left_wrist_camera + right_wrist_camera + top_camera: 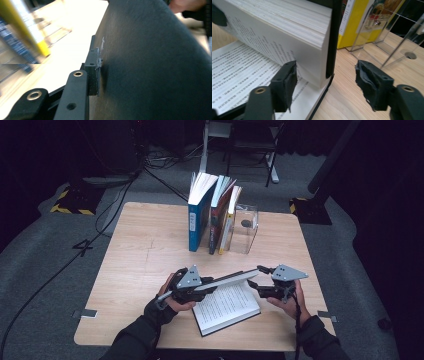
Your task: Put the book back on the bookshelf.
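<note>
Open book [227,306] lying at lower centre of the high view, both grippers working its raised half.

Left gripper [200,289], lower centre-left of high view, is clamping the lifted black cover [150,65]; in left gripper view one jaw pad is pressing flat on the cover, which is filling the right of that frame. Right gripper [325,81] is sitting w/ jaws spread apart, released, straddling the cover's bottom corner w/o gripping; printed pages [242,65] are lying lower left of its view. Standing books [212,210] & clear box [245,227] are sitting upper centre of the table [135,255], well apart from the open book.
</note>
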`<state>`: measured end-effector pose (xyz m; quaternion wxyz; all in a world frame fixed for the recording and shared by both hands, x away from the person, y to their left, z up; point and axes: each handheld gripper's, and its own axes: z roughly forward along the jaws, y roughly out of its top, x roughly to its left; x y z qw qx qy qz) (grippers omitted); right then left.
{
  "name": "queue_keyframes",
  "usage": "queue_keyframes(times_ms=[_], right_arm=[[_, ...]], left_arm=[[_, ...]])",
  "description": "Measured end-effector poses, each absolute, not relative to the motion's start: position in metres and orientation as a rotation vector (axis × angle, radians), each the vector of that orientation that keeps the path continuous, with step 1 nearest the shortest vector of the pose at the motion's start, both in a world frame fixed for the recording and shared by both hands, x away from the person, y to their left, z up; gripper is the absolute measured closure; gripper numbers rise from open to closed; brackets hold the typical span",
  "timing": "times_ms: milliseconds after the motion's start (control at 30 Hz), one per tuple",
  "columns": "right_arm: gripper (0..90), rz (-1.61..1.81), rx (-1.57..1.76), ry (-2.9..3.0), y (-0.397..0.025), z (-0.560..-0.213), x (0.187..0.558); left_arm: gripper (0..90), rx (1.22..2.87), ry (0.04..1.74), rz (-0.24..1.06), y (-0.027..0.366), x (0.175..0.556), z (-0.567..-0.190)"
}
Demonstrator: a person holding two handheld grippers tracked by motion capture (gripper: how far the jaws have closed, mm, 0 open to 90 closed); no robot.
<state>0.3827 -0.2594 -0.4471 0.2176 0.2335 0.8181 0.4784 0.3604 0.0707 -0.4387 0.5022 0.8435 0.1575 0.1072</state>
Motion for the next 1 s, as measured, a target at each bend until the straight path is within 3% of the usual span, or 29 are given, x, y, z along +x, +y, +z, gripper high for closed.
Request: queue_keyframes(times_ms=[267,533,767,867,1000], right_arm=[[29.5,1.423,0.549,2.34,-0.278,-0.442,0.381],[34.3,1.419,0.519,2.356,-0.269,-0.441,0.379],[53.0,1.399,0.47,2.359,-0.269,-0.438,0.373],[62.4,1.41,0.415,2.375,-0.267,-0.436,0.367],[68.2,1.393,0.345,2.401,-0.257,-0.435,0.359]], left_arm=[[65.4,2.054,0.324,0.211,0.049,0.363,-0.432],[63.0,2.116,0.371,0.25,0.051,0.358,-0.424],[56.2,2.153,0.414,0.332,0.063,0.357,-0.415],[48.2,2.149,0.476,0.359,0.075,0.363,-0.414],[38.6,2.147,0.542,0.359,0.086,0.369,-0.415]])
